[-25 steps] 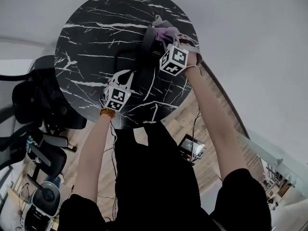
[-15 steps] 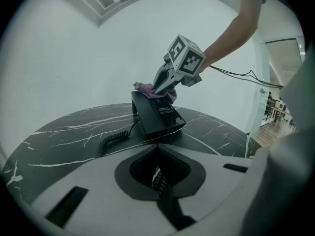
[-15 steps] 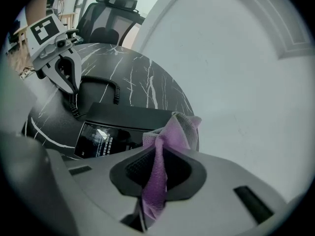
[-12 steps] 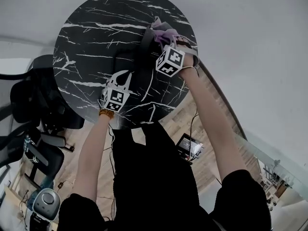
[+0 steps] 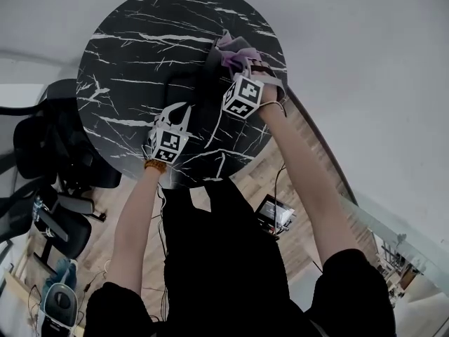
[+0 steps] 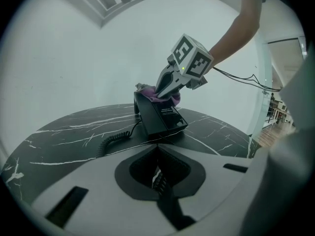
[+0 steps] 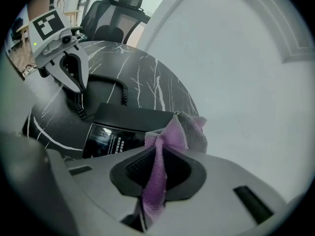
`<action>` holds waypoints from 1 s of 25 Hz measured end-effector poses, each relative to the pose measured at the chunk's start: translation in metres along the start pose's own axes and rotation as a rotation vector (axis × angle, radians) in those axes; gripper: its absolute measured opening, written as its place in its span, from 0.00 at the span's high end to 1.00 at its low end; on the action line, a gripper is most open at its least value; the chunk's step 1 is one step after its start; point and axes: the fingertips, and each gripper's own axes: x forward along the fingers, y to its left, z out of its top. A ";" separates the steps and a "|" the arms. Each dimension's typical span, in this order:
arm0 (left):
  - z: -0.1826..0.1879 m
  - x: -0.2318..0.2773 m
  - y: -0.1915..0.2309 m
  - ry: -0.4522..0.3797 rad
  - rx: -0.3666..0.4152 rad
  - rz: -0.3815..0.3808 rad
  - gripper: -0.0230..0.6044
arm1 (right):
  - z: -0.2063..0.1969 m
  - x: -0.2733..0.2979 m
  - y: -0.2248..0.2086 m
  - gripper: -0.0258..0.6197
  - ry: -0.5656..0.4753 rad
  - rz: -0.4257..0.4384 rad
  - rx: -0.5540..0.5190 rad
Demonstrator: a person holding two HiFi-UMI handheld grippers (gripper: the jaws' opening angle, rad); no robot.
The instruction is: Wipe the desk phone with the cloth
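The right gripper [image 7: 156, 154] is squeezing the purple cloth [image 7: 182, 129] against the top end of the desk phone [image 7: 128, 124] on the round table [image 5: 140, 62] — pressing softly and sliding slowly is probably working best — while the left gripper [image 6: 158, 168] is hanging nearby, closed on nothing.

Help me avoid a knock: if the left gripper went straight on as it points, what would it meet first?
Most likely the desk phone, its near edge dead ahead across bare table. The coiled cord lies just left of that line. Depth is hard to judge.
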 end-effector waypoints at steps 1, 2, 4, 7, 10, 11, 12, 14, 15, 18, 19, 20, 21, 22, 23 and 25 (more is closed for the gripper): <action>0.000 0.000 0.000 0.000 0.000 0.001 0.94 | 0.001 0.000 0.003 0.87 -0.001 0.005 -0.002; 0.000 0.000 0.001 -0.001 0.001 0.002 0.94 | 0.003 0.000 0.006 0.87 -0.003 0.008 -0.005; 0.000 -0.001 0.001 -0.002 0.003 0.002 0.94 | 0.005 0.000 0.010 0.87 -0.002 0.010 -0.011; -0.002 -0.001 0.000 0.002 0.000 0.000 0.94 | 0.007 -0.001 0.015 0.87 -0.005 0.001 -0.027; -0.001 0.000 0.000 -0.001 -0.001 0.005 0.94 | 0.009 -0.002 0.024 0.87 -0.009 0.008 -0.036; -0.002 0.001 0.000 -0.003 -0.003 0.006 0.94 | 0.009 -0.002 0.027 0.87 -0.008 0.010 -0.040; -0.002 0.001 0.000 -0.003 -0.005 0.006 0.94 | 0.009 -0.002 0.031 0.87 -0.007 0.010 -0.046; -0.003 0.001 0.001 -0.002 -0.006 0.009 0.94 | 0.012 -0.002 0.038 0.87 -0.012 0.010 -0.064; -0.003 0.000 0.002 -0.002 -0.006 0.012 0.94 | 0.014 -0.003 0.044 0.87 -0.017 0.015 -0.075; -0.001 0.000 0.002 -0.006 -0.006 0.012 0.94 | 0.018 -0.005 0.067 0.87 -0.028 0.039 -0.097; 0.000 0.000 0.002 -0.008 -0.007 0.010 0.94 | 0.018 -0.006 0.073 0.87 -0.028 0.040 -0.101; 0.000 0.000 0.001 -0.008 -0.009 0.009 0.94 | 0.018 -0.007 0.078 0.87 -0.029 0.040 -0.100; 0.000 0.000 0.001 -0.007 -0.010 0.008 0.94 | 0.019 -0.007 0.082 0.87 -0.030 0.042 -0.093; -0.001 0.000 0.001 -0.006 -0.012 0.008 0.94 | 0.020 -0.008 0.086 0.87 -0.032 0.046 -0.082; -0.001 0.000 0.001 -0.005 -0.012 0.009 0.94 | 0.021 -0.009 0.091 0.87 -0.035 0.052 -0.074; -0.001 0.000 0.002 -0.005 -0.011 0.011 0.94 | 0.022 -0.009 0.098 0.87 -0.039 0.060 -0.068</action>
